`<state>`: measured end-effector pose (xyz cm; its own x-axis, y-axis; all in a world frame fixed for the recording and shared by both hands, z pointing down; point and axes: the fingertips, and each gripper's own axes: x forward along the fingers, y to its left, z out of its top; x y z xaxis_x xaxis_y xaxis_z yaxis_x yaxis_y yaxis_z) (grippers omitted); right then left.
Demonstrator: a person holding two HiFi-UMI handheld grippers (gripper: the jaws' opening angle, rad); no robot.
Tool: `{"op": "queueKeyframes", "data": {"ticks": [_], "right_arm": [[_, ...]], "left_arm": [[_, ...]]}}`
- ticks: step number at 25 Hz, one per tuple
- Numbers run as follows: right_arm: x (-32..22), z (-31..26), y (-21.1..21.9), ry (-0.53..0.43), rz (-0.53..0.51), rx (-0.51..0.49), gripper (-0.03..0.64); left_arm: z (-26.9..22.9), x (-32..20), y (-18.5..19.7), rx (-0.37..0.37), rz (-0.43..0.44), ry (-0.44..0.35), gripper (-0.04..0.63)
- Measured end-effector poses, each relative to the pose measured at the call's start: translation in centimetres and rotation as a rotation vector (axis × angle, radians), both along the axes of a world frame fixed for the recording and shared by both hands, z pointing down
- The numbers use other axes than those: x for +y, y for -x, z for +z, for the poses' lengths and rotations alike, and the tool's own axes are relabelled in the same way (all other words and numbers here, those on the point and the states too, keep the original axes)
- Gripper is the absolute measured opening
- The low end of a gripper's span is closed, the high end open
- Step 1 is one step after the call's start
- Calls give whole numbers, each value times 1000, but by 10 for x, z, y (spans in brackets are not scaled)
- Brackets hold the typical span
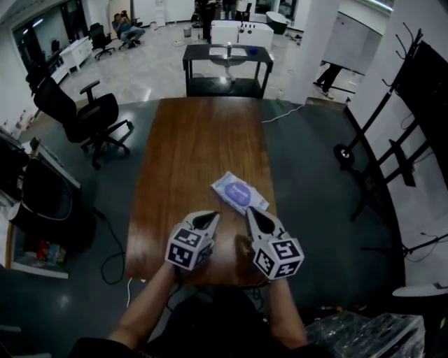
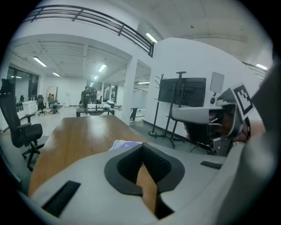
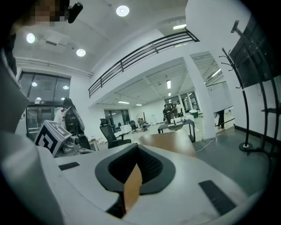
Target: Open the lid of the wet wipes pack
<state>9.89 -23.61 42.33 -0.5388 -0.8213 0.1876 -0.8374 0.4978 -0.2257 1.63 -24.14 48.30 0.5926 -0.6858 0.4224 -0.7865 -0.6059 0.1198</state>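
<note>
Wipes pack (image 2: 126, 144) mostly behind left gripper (image 2: 142, 154)

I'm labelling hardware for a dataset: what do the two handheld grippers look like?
Both the left gripper and right gripper are pale grey shells tapering to black-lined pointed jaws, each carrying a white cube printed with black square markers.

Ceiling strip lights (image 2: 102, 68) and round downlights (image 3: 122, 10) lit the room brightly and evenly. The table (image 1: 189, 140) carried a pale sheen along its left edge toward the near corner, and the wet wipes pack (image 1: 239, 192) looked pale and washed out. Both gripper views bulged fisheye-fashion, with black corners and soft foregrounds.
</note>
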Motion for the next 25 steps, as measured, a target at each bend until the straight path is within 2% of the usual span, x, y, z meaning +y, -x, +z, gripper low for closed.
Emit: {"op": "queueKeyframes", "data": {"ticks": [6, 11, 19, 24, 25], "right_arm": [[-26, 18, -4, 44, -71, -3, 11], [-51, 38, -1, 59, -69, 31, 11], [-101, 106, 4, 130, -46, 276, 12], [-116, 130, 9, 168, -87, 367, 16], [-117, 133, 11, 168, -99, 376, 45]], "left_arm": [[25, -38, 3, -48, -51, 38, 6], [49, -78, 3, -81, -44, 47, 6], [98, -135, -9, -123, 18, 86, 6], [119, -158, -7, -151, 19, 123, 6], [123, -160, -6, -154, 17, 131, 6]]}}
